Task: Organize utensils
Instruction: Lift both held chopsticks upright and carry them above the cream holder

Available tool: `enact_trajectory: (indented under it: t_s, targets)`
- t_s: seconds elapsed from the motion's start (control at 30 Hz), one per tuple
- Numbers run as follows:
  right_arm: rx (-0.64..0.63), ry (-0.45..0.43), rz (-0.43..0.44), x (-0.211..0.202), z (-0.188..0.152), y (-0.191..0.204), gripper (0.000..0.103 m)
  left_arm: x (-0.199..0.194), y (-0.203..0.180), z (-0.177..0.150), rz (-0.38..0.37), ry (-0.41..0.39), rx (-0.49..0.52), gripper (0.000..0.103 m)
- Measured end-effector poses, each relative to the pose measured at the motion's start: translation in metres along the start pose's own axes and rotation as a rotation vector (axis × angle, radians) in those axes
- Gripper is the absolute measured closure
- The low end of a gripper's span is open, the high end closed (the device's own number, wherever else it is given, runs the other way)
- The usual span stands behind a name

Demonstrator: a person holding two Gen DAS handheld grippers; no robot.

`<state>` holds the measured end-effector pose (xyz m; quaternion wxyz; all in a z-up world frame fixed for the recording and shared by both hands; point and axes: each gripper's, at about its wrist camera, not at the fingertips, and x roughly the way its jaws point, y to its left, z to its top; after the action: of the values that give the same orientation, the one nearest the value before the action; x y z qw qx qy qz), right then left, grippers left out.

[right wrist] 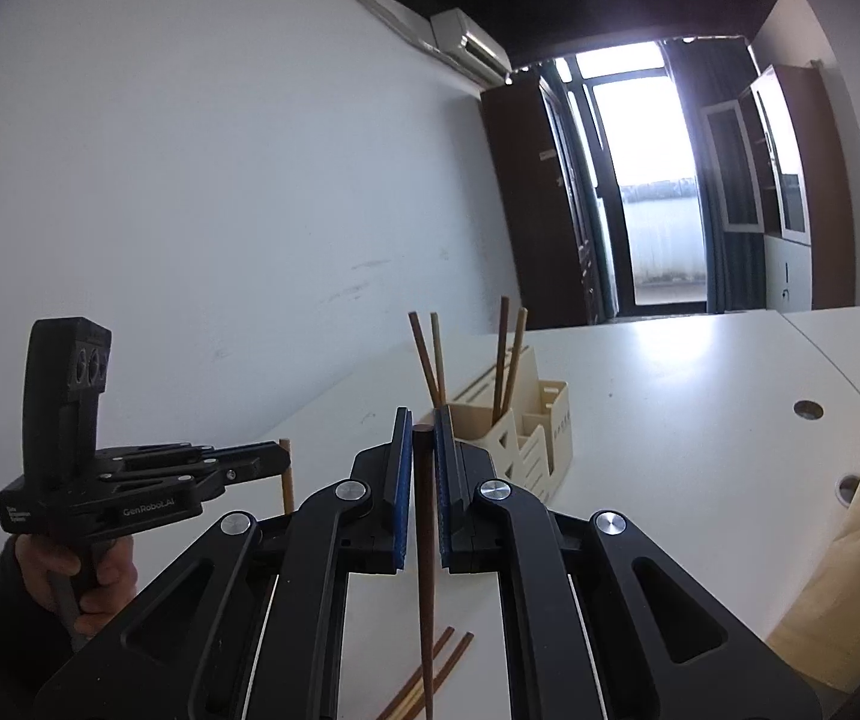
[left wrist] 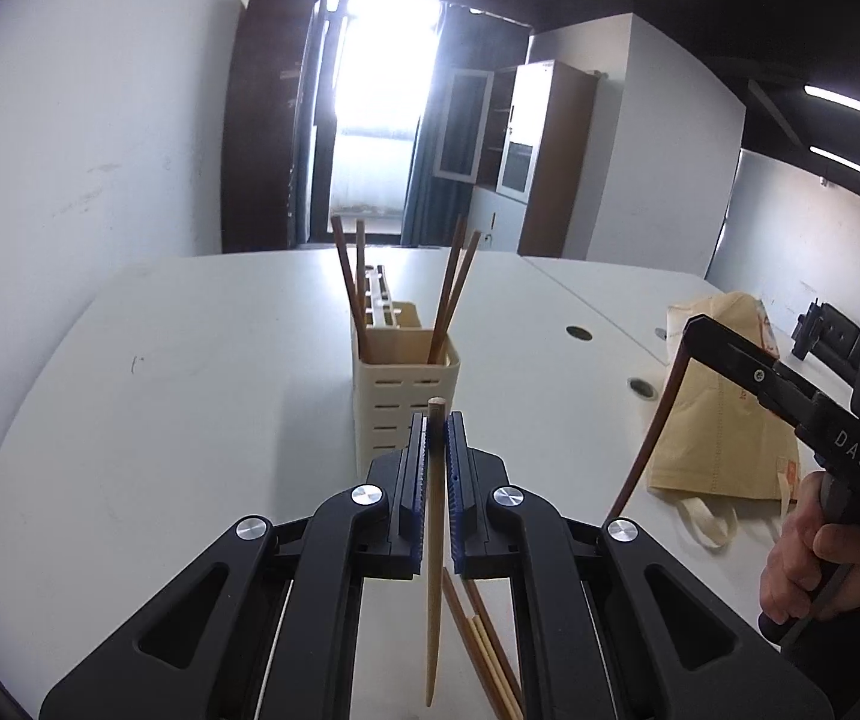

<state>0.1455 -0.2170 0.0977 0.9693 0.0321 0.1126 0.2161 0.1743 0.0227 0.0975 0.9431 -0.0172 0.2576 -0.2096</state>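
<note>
Your left gripper (left wrist: 436, 441) clamps a light chopstick (left wrist: 433, 546) upright; right gripper (right wrist: 423, 450) clamps a dark chopstick (right wrist: 425, 546). Holder (left wrist: 404, 405) sits dead ahead of left (nearer one), long axes vertical.

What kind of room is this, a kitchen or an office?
Probably an office: white desks with cable grommet holes, glass-door filing cabinets and a wall air conditioner. No kitchen fittings show.
</note>
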Motion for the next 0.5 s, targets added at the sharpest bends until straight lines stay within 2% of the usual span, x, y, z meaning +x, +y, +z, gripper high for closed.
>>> enact_trajectory:
  t_s: [0.1,0.5]
  targets:
    - [-0.037,0.005,-0.016,0.0005,0.0025,0.0074,0.095,-0.007,-0.0092,0.0074,-0.002,-0.033,0.02,0.097]
    - [-0.031,0.024,-0.026,0.0042,0.0029,0.0097,0.095,-0.0028,-0.0063,0.0092,0.002,-0.012,0.004,0.097]
